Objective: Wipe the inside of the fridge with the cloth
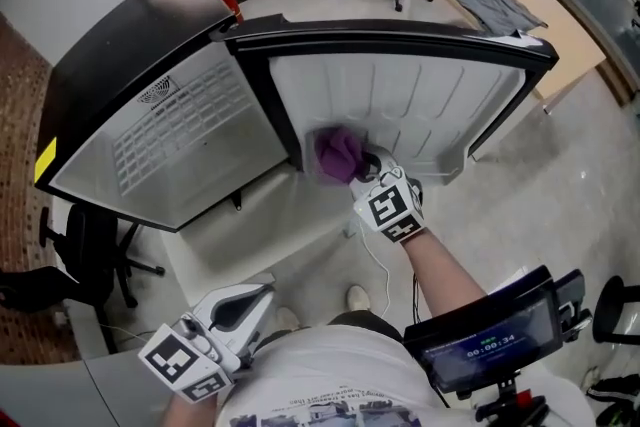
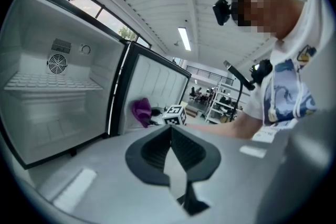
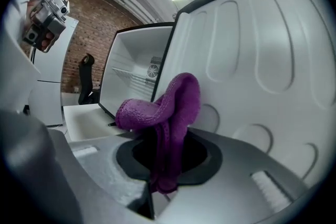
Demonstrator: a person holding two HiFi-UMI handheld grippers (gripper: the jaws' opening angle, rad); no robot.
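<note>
**A:** Cloth (image 1: 338,155) placement, then: where does it sit?

**B:** Bunched and purple, pinched in the jaws of the right gripper (image 1: 364,167). It is up at the white inner lining of the fridge door (image 1: 420,100), low down and near the hinge side. Neither view settles whether it presses on the lining or sits just beside it.

**A:** And the left gripper (image 1: 250,300)?

**B:** Down by the person's waist, jaws pressed together with nothing between them, well apart from the fridge (image 1: 90,65).

**A:** Which step is in hand?

**B:** Most likely wiping the door lining. The next move calls for firm contact and strokes across the moulded ribs, then a reach into the cabinet and along its shelf (image 1: 185,125).
</note>
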